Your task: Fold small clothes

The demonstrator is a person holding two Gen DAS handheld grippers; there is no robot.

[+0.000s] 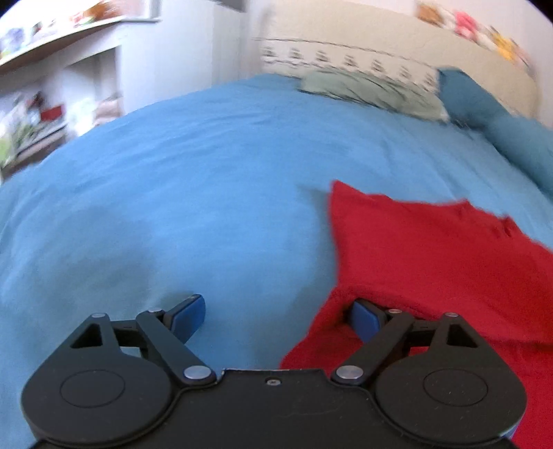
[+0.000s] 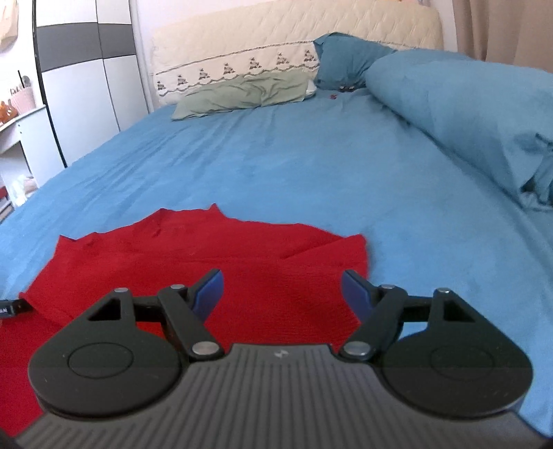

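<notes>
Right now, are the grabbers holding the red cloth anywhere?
No. Both are open and hold nothing. The left gripper straddles the red cloth's edge, and the right gripper hangs over the cloth with its pads apart.

This is a bedroom in a home. A wide bed (image 2: 276, 165) under a blue sheet fills both views, backed by a cream quilted headboard (image 2: 297, 31). A green pillow (image 2: 242, 93), a teal pillow (image 2: 345, 58) and a rolled blue duvet (image 2: 459, 103) lie on it. A wardrobe (image 2: 86, 69) stands beside it, with cluttered shelves (image 1: 45, 45) and a beige curtain (image 2: 501, 27) nearby.
</notes>
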